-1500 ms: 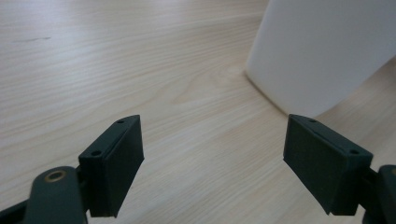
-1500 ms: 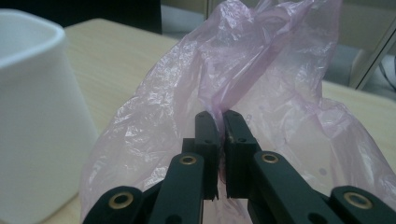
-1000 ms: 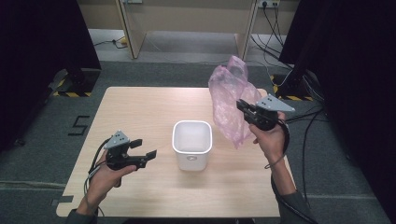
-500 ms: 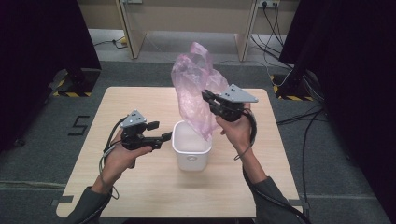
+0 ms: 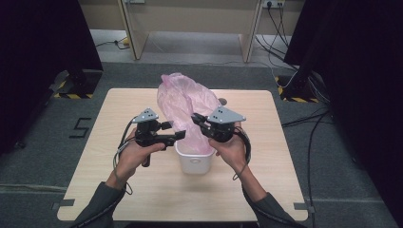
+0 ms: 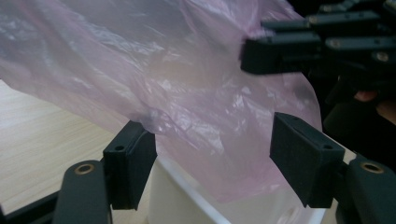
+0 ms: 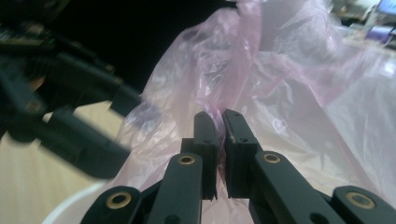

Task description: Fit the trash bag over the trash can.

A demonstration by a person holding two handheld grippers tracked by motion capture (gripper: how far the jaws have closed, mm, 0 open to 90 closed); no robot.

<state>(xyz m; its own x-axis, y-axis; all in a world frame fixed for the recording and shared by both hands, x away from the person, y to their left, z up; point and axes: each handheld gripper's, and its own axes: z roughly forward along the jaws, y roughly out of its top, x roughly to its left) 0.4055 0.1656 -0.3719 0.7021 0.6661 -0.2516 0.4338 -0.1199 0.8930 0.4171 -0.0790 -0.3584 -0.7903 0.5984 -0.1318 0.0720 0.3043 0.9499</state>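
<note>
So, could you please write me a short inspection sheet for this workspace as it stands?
Surface: light wooden table, bare around the bin.
Job's things: pink plastic bag held above the white bin, its lower end inside the rim.
Clutter: nothing seen.
Grippers: right gripper shut on the bag's film; left gripper open, jaws either side of the bag over the bin.
Cables: one trails from each gripper; more lie on the floor at the right.
Surroundings: grey carpet, dark curtains, wooden furniture behind.

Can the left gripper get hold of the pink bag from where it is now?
Probably yes. The left gripper is open with the pink bag hanging between its jaws above the white bin, nothing blocking.
</note>
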